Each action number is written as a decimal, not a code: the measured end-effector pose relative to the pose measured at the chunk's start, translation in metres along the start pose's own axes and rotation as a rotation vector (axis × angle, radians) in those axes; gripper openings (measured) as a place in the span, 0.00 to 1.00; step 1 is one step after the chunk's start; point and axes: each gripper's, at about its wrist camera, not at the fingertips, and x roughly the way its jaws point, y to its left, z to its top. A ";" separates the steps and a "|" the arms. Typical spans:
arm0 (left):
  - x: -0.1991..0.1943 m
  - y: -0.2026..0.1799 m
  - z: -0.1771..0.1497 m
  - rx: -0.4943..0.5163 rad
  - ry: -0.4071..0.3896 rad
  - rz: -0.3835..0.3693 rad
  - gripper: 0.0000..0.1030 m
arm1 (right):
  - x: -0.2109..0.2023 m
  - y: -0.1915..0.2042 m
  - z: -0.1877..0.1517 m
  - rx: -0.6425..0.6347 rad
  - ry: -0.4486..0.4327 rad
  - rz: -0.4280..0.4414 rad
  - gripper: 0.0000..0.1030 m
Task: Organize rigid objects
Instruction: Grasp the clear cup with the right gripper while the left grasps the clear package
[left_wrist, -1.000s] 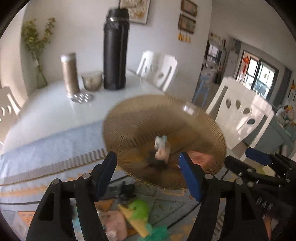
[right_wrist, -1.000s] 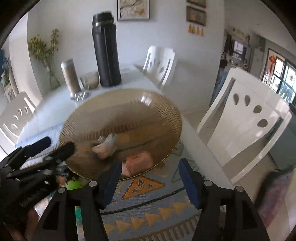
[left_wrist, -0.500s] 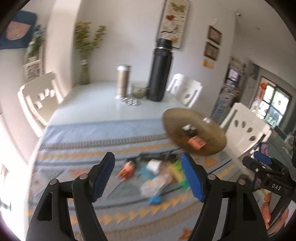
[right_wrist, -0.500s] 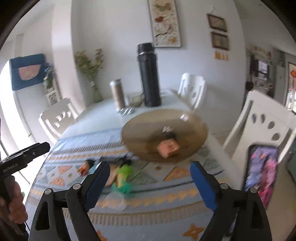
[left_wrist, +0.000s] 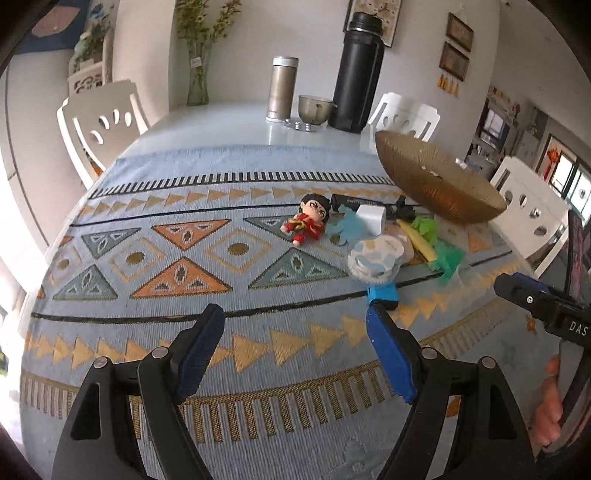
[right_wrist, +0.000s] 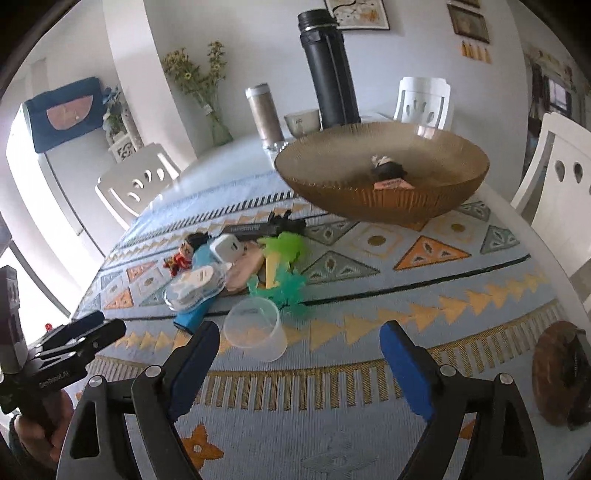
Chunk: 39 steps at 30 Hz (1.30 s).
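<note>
Left wrist view looks down over a patterned tablecloth (left_wrist: 192, 258) toward a small heap of toys near the table's right side: a red-suited doll (left_wrist: 309, 221) lying on its back, a white charger block (left_wrist: 371, 218) just beside it, a clear round case (left_wrist: 376, 258) with a blue base in front, a yellow and green plush (left_wrist: 424, 240), and a black toy gun (left_wrist: 369, 202) behind them. The amber glass bowl (left_wrist: 436, 181) stands just past the heap. The left gripper (left_wrist: 295, 354) hangs above bare cloth, its jaws spread apart with nothing between them, having just been widening. From the right wrist view the right gripper (right_wrist: 299, 358) is likewise released and wide, its jaws having just been opening; a clear plastic cup (right_wrist: 256, 328) lies on its side on the cloth just beyond the left fingertip, not gripped. In that view the bowl (right_wrist: 380, 199) holds a small dark-haired figure (right_wrist: 386, 170) and a pink piece (right_wrist: 392, 183). Behind stand a tall black flask (right_wrist: 328, 70), a slim steel tumbler (right_wrist: 264, 114) and a small cup (right_wrist: 302, 122). A hand (right_wrist: 40, 432) grips the other tool's handle at the lower left.
</note>
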 end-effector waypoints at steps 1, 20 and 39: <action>0.000 -0.001 -0.001 0.009 0.005 0.004 0.76 | 0.002 0.002 -0.001 -0.010 0.009 -0.006 0.85; 0.045 -0.047 0.050 0.223 0.143 -0.147 0.75 | 0.037 0.038 0.003 -0.129 0.136 -0.016 0.56; 0.043 -0.053 0.046 0.208 0.136 -0.195 0.47 | 0.021 0.048 0.000 -0.184 0.019 -0.052 0.38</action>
